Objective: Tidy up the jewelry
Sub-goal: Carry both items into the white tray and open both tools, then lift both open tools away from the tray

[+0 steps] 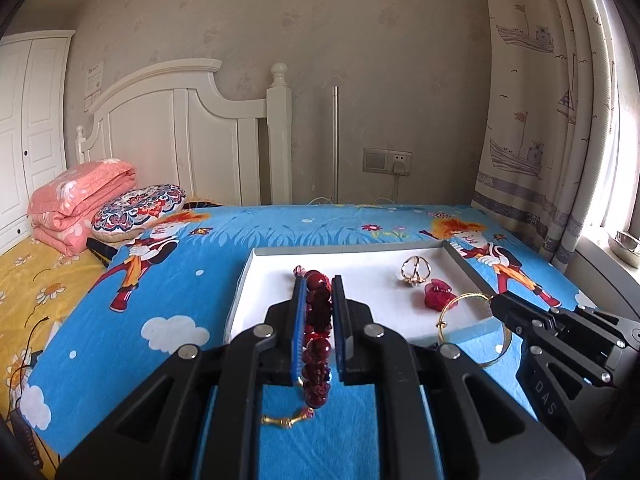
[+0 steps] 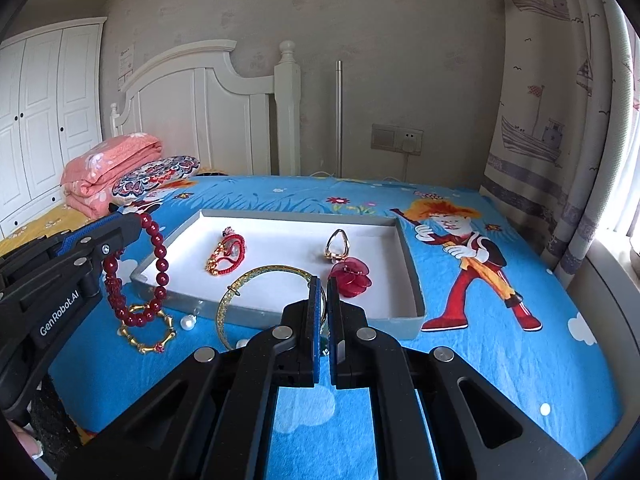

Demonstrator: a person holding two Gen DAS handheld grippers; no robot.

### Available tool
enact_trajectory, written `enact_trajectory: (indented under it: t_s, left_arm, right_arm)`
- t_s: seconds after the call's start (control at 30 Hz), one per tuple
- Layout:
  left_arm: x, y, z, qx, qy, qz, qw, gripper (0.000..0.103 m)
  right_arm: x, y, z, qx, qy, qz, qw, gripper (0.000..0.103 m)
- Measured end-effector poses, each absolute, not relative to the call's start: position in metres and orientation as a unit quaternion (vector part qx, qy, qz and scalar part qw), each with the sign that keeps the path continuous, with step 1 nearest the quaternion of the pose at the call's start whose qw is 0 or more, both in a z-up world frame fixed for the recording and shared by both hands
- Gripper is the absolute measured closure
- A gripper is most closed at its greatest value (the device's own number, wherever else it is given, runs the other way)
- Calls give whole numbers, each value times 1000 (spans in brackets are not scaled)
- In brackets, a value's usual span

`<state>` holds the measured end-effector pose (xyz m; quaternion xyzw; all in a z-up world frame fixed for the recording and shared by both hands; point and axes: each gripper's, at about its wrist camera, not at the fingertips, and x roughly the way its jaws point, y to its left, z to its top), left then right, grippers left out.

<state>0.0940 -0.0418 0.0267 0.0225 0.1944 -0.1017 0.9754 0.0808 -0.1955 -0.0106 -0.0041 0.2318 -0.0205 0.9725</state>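
My left gripper (image 1: pixel 318 286) is shut on a dark red bead bracelet (image 1: pixel 318 350), lifted near the front left corner of the white tray (image 1: pixel 348 250). In the right wrist view that bracelet (image 2: pixel 161 266) hangs as a loop from the left gripper (image 2: pixel 138 220). My right gripper (image 2: pixel 324 282) is shut on a thin gold bangle (image 2: pixel 272 268) held over the tray's (image 2: pixel 300 216) front rim. The left wrist view shows the right gripper (image 1: pixel 495 302) and the bangle (image 1: pixel 460 300) at its tip.
In the tray lie a red cord bracelet (image 2: pixel 226 254), a gold ring-like piece (image 2: pixel 337 246) and a red petal ornament (image 2: pixel 351 276). A gold link bracelet (image 2: pixel 150 332) and a pearl (image 2: pixel 187 323) lie on the blue bedspread before the tray. Headboard and folded quilt stand far left.
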Motion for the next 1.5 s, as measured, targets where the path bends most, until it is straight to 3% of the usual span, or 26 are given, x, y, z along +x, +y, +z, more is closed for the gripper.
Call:
enact_trajectory:
  t_s: [0.27,0.7,0.87,0.93,1.0,1.07,1.23,1.37,1.5]
  left_arm:
    - [166,-60,42,21,217,-99,971,91]
    - [233,-67,5,23,287,-69,955,88]
    - [231,-51,12,16,284,-67,956,73]
    - [228,-42,18,10,279,-66,958,55]
    - [224,-35,23,6,273,-68,960,46]
    - [218,-30,29,7,267,-61,962,42]
    - [194,-23,40,18,247,-53,967,15]
    - [166,-14,40,40,228,-35,972,6]
    - [137,5,28,54,222,-5,974,5]
  right_arm:
    - [140,-209,-12,3,255,-40,966,99]
    - [205,-214,-26,7,313,-55,948,94]
    - [199,-217,-25,13,312,-59,948,93]
    - [195,-219,-24,15,311,-59,949,89]
    - [192,-220,-22,17,310,-57,949,78]
    - [187,-219,-18,16,305,-52,951,78]
    - [167,-214,-5,18,289,-36,957,78]
    - [139,-202,-1,15,268,-23,963,78]
    - [113,-191,-9,31,256,-22,966,74]
